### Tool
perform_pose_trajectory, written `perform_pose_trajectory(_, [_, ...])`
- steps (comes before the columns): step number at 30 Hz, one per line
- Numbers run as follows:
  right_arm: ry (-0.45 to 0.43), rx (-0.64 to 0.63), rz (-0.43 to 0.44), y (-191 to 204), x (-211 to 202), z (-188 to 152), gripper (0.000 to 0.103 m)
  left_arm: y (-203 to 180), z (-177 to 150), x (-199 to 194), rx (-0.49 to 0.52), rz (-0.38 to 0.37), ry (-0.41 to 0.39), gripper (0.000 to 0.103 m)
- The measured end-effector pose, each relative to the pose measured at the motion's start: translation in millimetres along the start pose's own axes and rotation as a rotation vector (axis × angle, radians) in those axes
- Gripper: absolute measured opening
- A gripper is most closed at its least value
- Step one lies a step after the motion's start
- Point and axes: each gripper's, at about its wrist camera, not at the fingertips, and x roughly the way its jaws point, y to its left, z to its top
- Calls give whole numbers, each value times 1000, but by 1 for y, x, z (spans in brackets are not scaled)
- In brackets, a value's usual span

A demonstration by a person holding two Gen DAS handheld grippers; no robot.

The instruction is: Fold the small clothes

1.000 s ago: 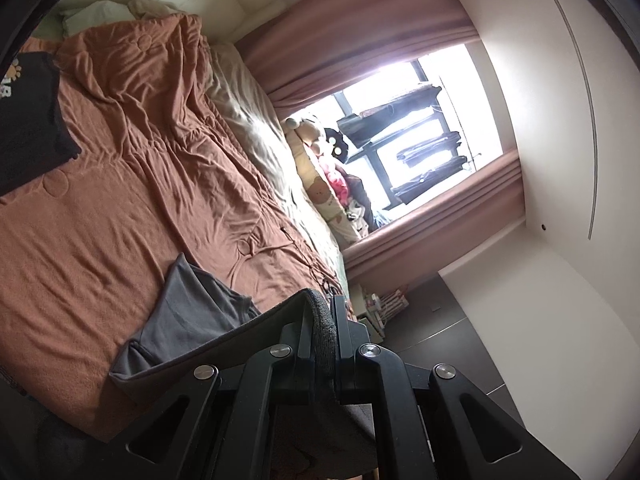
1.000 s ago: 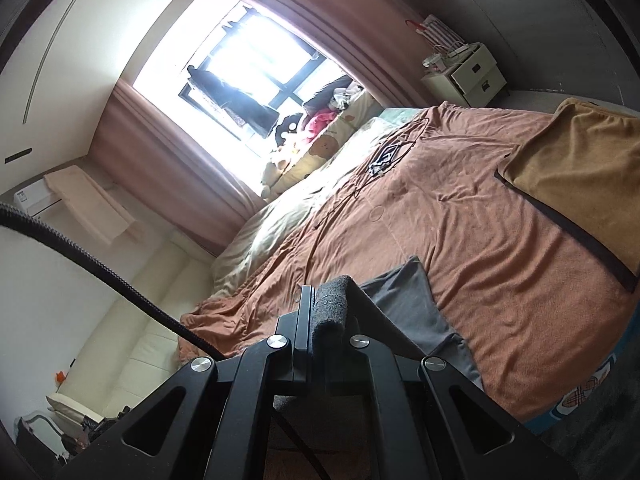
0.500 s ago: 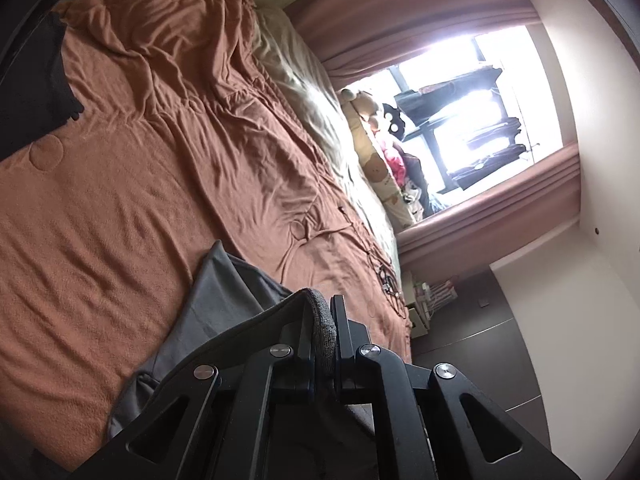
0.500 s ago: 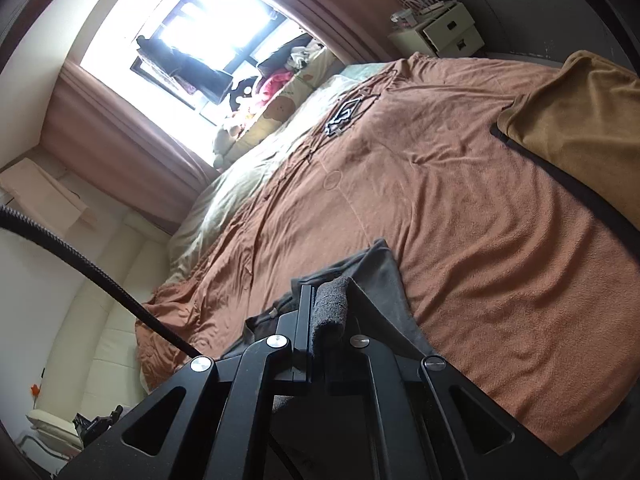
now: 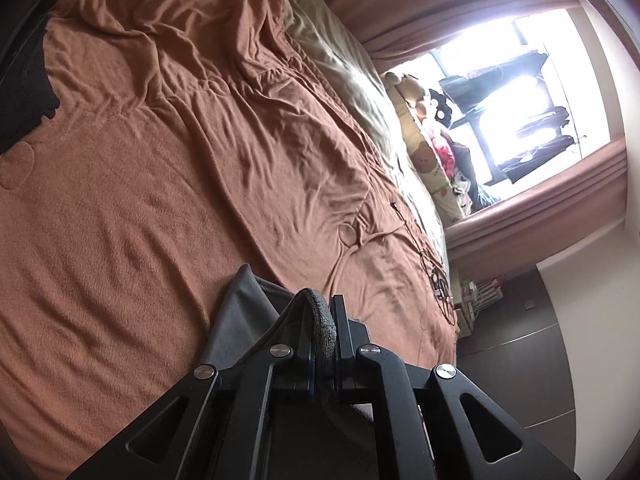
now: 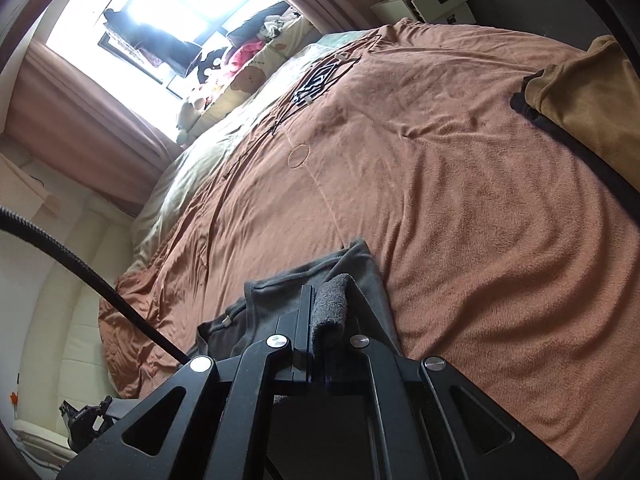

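A small grey garment (image 5: 240, 308) is stretched between both grippers, low over the brown blanket (image 5: 160, 200). My left gripper (image 5: 322, 312) is shut on a bunched fold of its edge. In the right wrist view the grey garment (image 6: 280, 300) lies partly on the blanket (image 6: 460, 220), its folded front part spread ahead of the jaws. There my right gripper (image 6: 324, 300) is shut on another rolled edge of it. Most of the cloth under the grippers is hidden.
A black garment (image 5: 24, 80) lies at the far left of the bed. A mustard cloth with a black edge (image 6: 588, 108) lies at the right. Cables (image 6: 316, 80) rest near the pillows (image 5: 432, 160) and window. A black hose (image 6: 80, 268) crosses the right wrist view. A white bedside cabinet (image 6: 436, 0) stands beyond.
Both grippers have moved forward over the bed and sunk toward the blanket, carrying the grey garment. More of the garment now lies on the blanket ahead of the right gripper.
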Motion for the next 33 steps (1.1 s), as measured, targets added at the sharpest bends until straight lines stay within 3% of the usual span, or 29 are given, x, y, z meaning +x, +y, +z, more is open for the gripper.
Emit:
perform_pose_trajectory(9, [55, -35, -79, 4, 55, 7, 0, 17, 8, 62, 26, 95, 77, 6])
perform_pose_trajectory(13, [112, -35, -79, 6, 72, 9, 3, 19, 8, 87, 84, 175, 164, 8])
perform_pose_trajectory(14, [118, -48, -86, 9, 71, 10, 11, 15, 6, 92, 131, 186, 196, 12])
perform_pose_trajectory(15, [118, -60, -88, 11, 68, 9, 20, 9, 4, 93, 173, 199, 208, 23])
perform_pose_trajectory(16, [110, -77, -92, 15, 66, 11, 53, 4, 1, 90, 215, 216, 205, 42])
perform_pose_trajectory(17, [92, -100, -95, 19, 59, 10, 82, -1, 0, 86, 248, 230, 192, 52])
perform_pose_trajectory(18, [77, -123, -100, 20, 53, 11, 84, -5, -1, 81, 274, 237, 179, 68])
perform_pose_trajectory(19, [82, -145, -106, 22, 48, 11, 84, -9, -2, 76, 306, 247, 166, 76])
perform_pose_trajectory(27, [203, -379, -261, 37, 34, -4, 84, -12, -13, 67, 561, 388, 259, 77])
perform_pose_trajectory(33, [265, -478, -337, 48, 34, -19, 84, -4, -38, 82, 692, 489, 365, 77])
